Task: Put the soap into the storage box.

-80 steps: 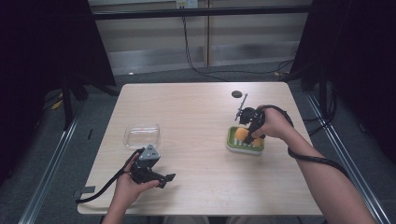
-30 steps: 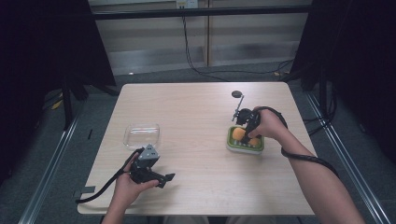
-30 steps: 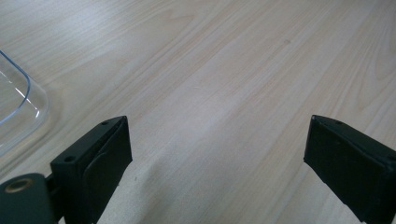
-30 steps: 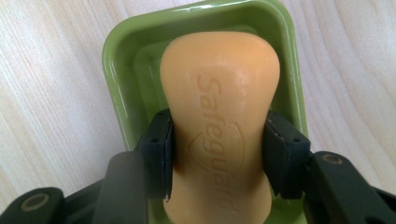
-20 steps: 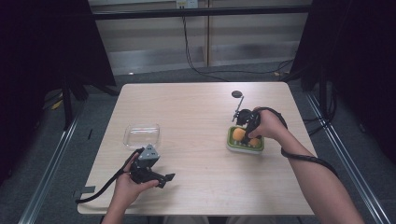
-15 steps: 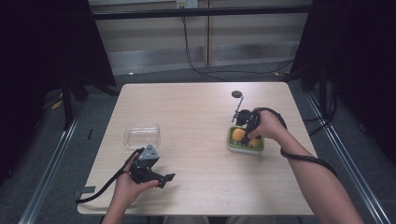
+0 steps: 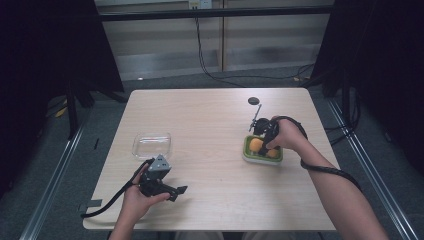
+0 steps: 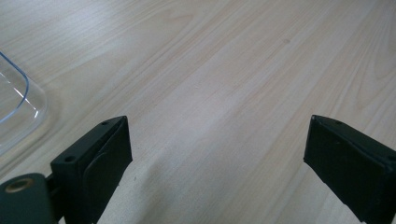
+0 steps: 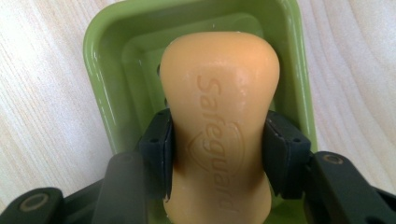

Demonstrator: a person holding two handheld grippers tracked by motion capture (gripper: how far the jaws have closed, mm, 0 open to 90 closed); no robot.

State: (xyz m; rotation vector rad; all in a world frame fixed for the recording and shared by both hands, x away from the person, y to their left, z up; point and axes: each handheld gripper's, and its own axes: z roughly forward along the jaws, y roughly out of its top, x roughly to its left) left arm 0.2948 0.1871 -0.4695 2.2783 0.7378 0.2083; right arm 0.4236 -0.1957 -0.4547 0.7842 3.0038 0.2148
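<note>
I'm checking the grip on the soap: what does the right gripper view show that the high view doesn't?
Right gripper view: the pads press the waist of the orange soap bar, whose embossed lettering is legible. High view: the left gripper open beside a clear lid, and a black disc. Both: the soap in the green dish on the table.

Clear plastic lid [image 7: 151, 145] on the pale wooden table [image 7: 210, 120], small black disc [image 7: 253, 100] near the far edge
</note>
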